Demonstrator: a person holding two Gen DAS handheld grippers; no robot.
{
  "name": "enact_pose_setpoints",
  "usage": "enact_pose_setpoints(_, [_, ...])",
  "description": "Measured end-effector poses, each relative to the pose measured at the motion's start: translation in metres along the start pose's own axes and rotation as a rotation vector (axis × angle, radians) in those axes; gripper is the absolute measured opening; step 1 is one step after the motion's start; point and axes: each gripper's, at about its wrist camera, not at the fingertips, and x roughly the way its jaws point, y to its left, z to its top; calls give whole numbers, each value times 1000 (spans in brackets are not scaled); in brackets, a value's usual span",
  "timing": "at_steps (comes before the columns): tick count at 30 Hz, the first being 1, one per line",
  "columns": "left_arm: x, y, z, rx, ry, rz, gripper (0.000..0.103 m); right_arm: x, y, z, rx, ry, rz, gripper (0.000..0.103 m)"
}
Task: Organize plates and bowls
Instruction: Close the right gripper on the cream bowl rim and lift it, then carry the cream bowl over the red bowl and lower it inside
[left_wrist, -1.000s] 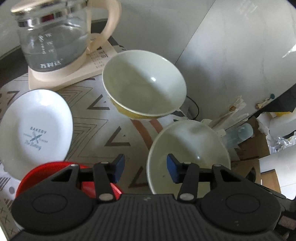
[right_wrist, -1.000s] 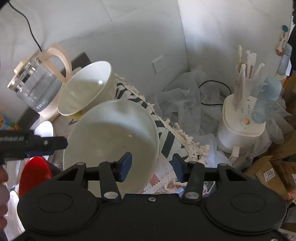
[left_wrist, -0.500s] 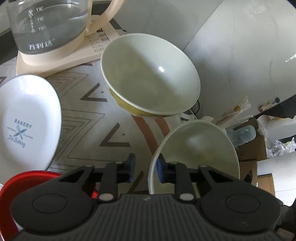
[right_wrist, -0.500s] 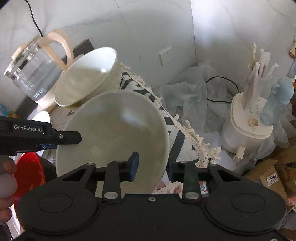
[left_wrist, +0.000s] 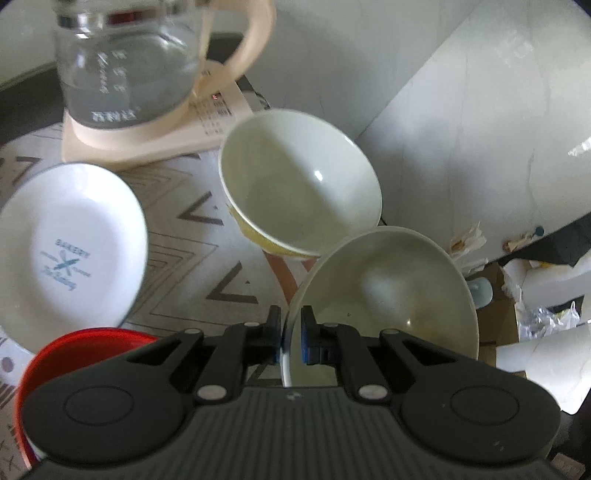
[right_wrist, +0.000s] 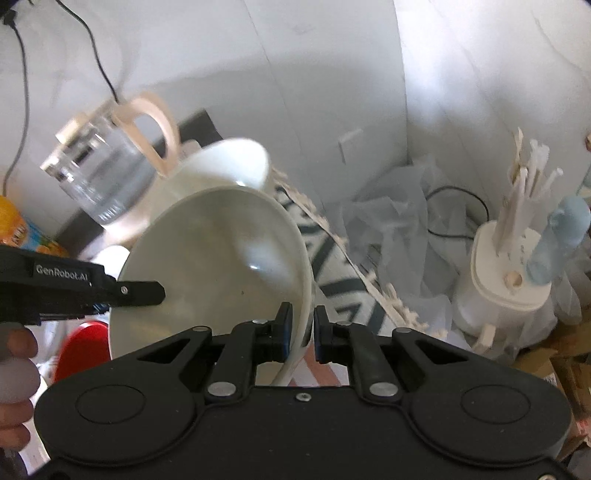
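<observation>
Cream bowl pinched by its rim from both sides, lifted clear of the patterned cloth.

Left gripper (left_wrist: 291, 338) clenched on the near rim of the cream bowl (left_wrist: 391, 306); right gripper (right_wrist: 302, 332) clamped on the opposite rim. Likely risks: thin edge-on grips slipping, uneven pull tilting the bowl, or a knock against the yellow-sided bowl (left_wrist: 299, 181) just beyond. Counted: two bowls, one white bakery plate (left_wrist: 70, 247), one red plate (left_wrist: 77, 350), one glass kettle (left_wrist: 129, 59).
</observation>
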Motion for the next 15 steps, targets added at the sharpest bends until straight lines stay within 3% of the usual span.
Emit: enact_pose_setpoints(15, [-67, 35, -18, -110, -100, 45, 9, -28, 53, 11, -114, -45, 106, 14])
